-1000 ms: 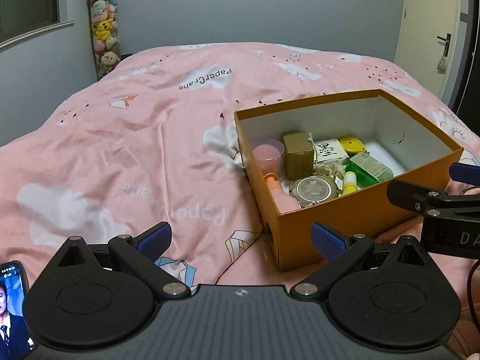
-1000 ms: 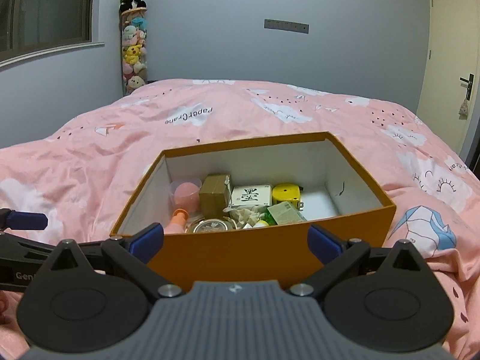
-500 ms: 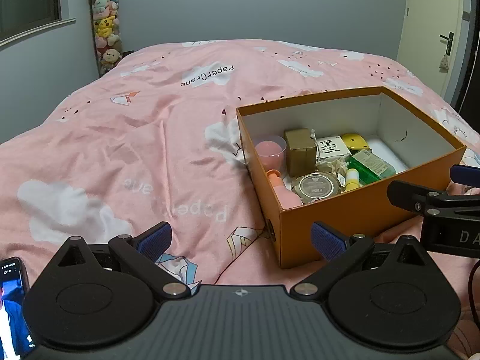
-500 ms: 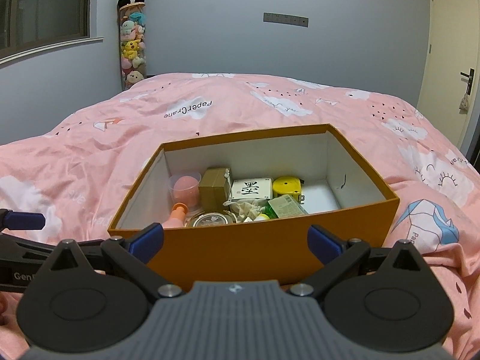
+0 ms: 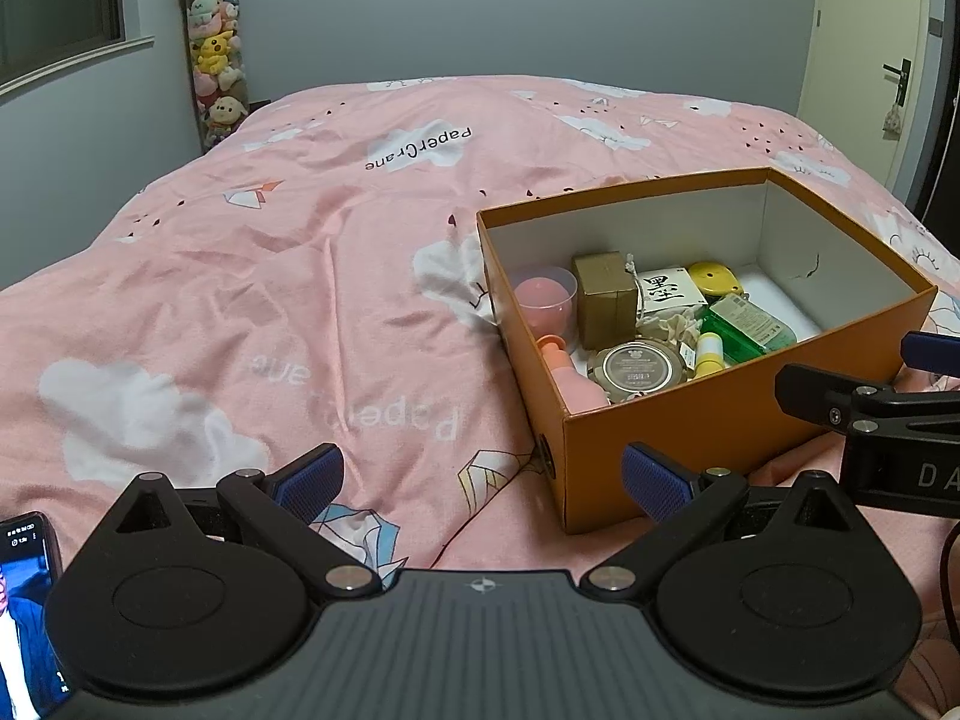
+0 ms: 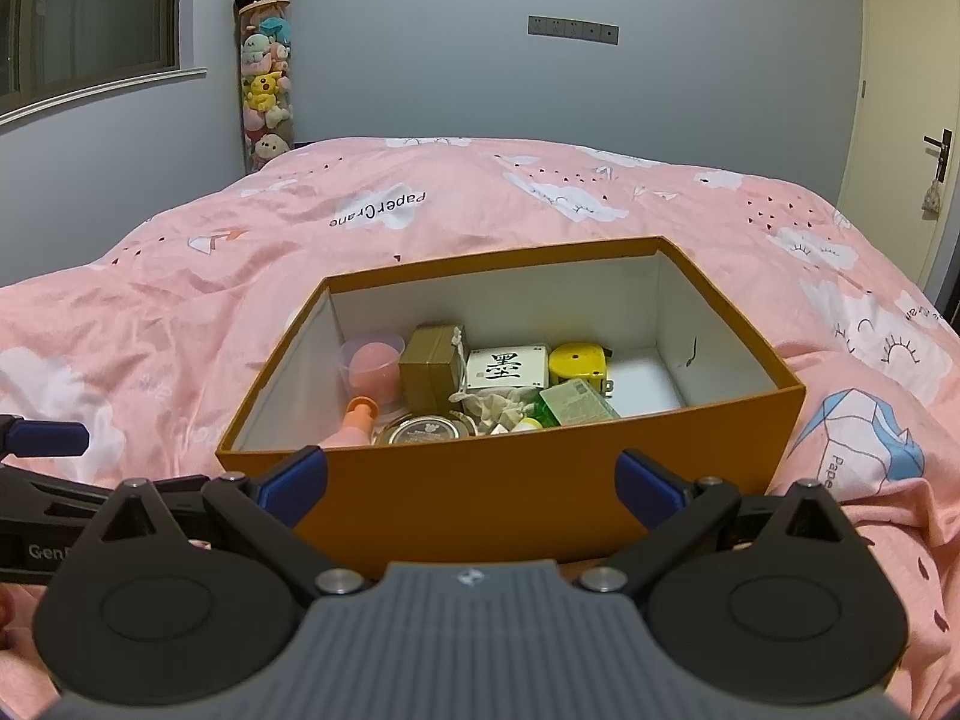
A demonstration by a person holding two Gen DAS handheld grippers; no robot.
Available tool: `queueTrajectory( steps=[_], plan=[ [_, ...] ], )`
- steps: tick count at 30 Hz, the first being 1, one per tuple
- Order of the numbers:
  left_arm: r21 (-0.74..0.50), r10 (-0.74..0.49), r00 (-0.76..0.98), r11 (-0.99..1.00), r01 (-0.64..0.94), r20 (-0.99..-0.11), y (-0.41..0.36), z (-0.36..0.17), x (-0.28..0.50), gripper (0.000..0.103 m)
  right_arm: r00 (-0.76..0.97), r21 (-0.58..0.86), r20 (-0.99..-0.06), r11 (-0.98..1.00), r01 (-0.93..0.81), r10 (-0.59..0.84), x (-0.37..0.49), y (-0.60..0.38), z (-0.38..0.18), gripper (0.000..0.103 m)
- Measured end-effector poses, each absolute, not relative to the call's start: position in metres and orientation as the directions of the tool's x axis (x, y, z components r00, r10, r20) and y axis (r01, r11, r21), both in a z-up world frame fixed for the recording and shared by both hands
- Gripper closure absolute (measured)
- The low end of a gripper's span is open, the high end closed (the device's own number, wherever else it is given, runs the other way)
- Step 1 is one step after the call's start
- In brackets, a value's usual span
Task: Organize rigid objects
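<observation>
The box [image 6: 510, 498] lies on the bed [image 6: 420, 210]. In the box, the cup [image 6: 372, 363] is far left, the round tin [image 6: 427, 429] is near, and the tile [image 6: 509, 367] is right of the block [image 6: 433, 373].

bed [image 5: 300, 276] — pink quilt | orange box [image 6: 510, 498] on it | phone [image 5: 27, 606], perhaps — corner

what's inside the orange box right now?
In the orange box: pink cup, brown carton, white tile, yellow tape measure, green bottle, round tin, peach bottle. The near wall hides whatever lies low behind it.
</observation>
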State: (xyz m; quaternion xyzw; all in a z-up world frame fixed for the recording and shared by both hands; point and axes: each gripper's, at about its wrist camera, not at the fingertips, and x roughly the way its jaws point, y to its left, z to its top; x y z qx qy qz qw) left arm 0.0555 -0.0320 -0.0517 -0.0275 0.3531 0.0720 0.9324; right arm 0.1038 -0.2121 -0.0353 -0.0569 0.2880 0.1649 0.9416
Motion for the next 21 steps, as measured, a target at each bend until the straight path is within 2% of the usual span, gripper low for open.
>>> queueTrajectory(
  steps=[21],
  plan=[
    [0.002, 0.12, 0.744, 0.988, -0.157, -0.657, -0.0295, -0.0508, 0.053, 0.0, 0.776, -0.008, -0.567, 0.941, -0.34, 0.276, 0.1034, -0.2112, -0.0379, 0.003]
  ],
)
